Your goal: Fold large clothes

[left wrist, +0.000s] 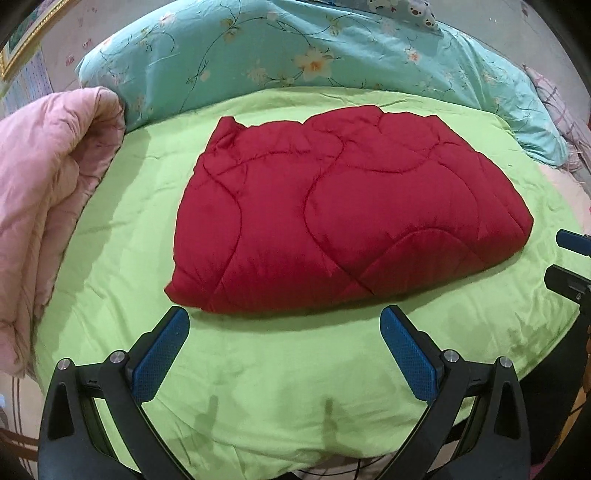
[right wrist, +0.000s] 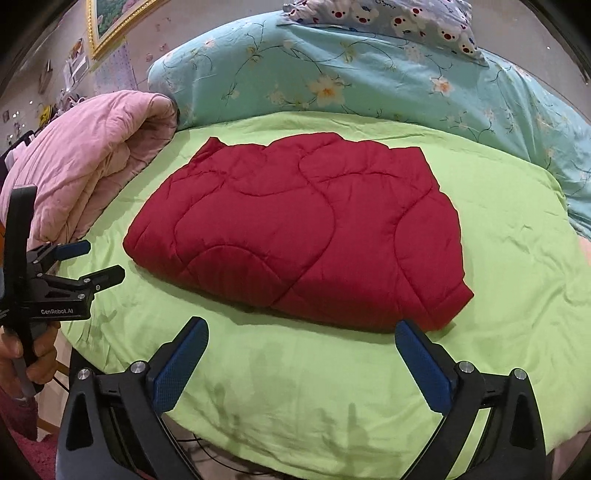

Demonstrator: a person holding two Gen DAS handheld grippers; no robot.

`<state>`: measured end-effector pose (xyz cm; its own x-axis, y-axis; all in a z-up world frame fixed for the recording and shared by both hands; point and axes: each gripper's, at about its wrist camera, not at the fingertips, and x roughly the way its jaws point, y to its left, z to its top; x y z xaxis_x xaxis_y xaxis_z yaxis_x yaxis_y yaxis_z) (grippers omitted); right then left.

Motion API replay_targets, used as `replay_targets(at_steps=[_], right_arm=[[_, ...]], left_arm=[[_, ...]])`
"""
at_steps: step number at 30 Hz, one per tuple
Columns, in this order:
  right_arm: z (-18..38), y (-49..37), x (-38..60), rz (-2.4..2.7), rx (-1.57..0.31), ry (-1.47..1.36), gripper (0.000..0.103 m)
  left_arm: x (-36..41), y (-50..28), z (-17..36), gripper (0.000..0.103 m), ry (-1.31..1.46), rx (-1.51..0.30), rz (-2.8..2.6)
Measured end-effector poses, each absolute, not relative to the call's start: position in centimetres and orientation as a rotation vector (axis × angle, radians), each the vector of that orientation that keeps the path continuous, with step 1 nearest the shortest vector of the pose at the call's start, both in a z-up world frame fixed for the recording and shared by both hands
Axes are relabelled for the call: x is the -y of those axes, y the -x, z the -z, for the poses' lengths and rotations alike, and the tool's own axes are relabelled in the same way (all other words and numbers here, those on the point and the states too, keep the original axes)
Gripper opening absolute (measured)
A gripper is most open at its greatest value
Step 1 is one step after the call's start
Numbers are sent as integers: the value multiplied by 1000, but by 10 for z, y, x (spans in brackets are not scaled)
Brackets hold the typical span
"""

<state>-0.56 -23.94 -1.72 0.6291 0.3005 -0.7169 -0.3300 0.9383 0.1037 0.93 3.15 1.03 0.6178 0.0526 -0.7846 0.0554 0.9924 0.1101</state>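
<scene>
Left wrist view first: the red quilted garment (left wrist: pixel 343 214) lies folded into a thick bundle in the middle of the green sheet (left wrist: pixel 258 387) that covers the bed. The left gripper (left wrist: pixel 284 325) hangs over the near edge of the sheet with its blue pads spread wide, nothing between them, just short of the bundle's front edge. A pink quilt (left wrist: pixel 48 206) is heaped along the left edge, and a teal floral duvet (left wrist: pixel 295 55) runs along the far edge. The right gripper (left wrist: pixel 572 266) pokes in at the right side, only partly in view.

Right wrist view: same red bundle, sitting mid-sheet, its near right corner close to the right gripper's right finger. That gripper's jaws gape wide over bare green sheet, gripping nothing. Off by the left edge, a hand (right wrist: pixel 26 354) holds the left gripper, also spread apart and empty. A bear-print pillow (right wrist: pixel 406 22) sits on top of the duvet at the far edge.
</scene>
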Motion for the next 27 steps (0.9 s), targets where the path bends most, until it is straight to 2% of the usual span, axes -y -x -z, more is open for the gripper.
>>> replay_targets(at_steps=[27], right_arm=[[34, -52, 228, -397, -872, 22, 102]], left_arm=[[-26, -60, 0, 103, -123, -932, -15]])
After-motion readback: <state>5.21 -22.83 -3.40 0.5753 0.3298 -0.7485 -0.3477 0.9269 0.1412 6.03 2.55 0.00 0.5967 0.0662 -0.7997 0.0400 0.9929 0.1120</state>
